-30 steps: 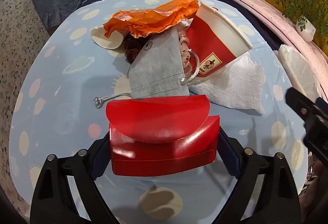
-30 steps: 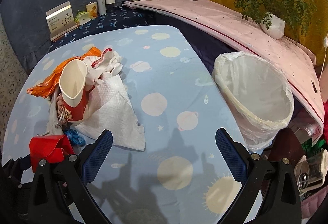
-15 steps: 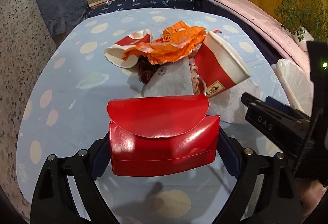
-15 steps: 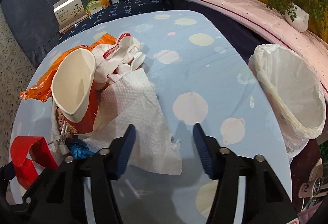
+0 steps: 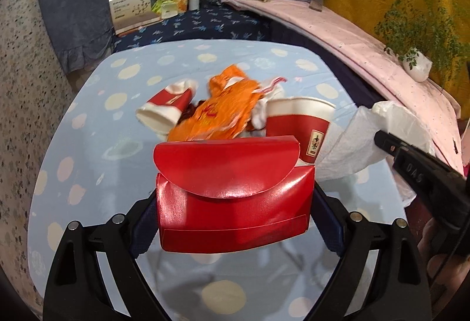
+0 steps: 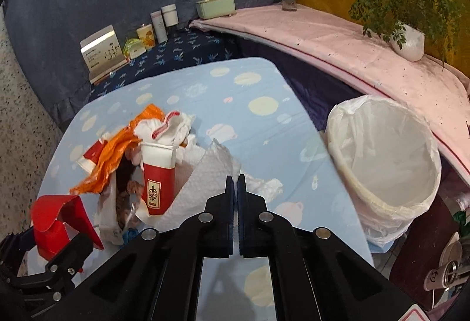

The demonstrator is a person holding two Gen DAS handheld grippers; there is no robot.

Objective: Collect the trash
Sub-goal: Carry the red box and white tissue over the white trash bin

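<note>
— How many paper cups lie on the blue tablecloth with pale spots [image 5: 88, 127]?

— Two red-and-white paper cups: one standing [image 5: 296, 127], one tipped over [image 5: 166, 106] left of the crumpled orange plastic wrapper [image 5: 223, 112].

— And the grippers?

— The left gripper [image 5: 235, 203] clamps one glossy red cardboard box with a curved flap [image 5: 232, 191], lower centre. The right gripper [image 6: 235, 186] has just been closing; its jaws pinch the white paper towel [image 6: 205, 177], which is lifted.

— What does only the right view give?

— The whole white-lined round bin [image 6: 384, 162] at right; the left view shows just its edge.
</note>
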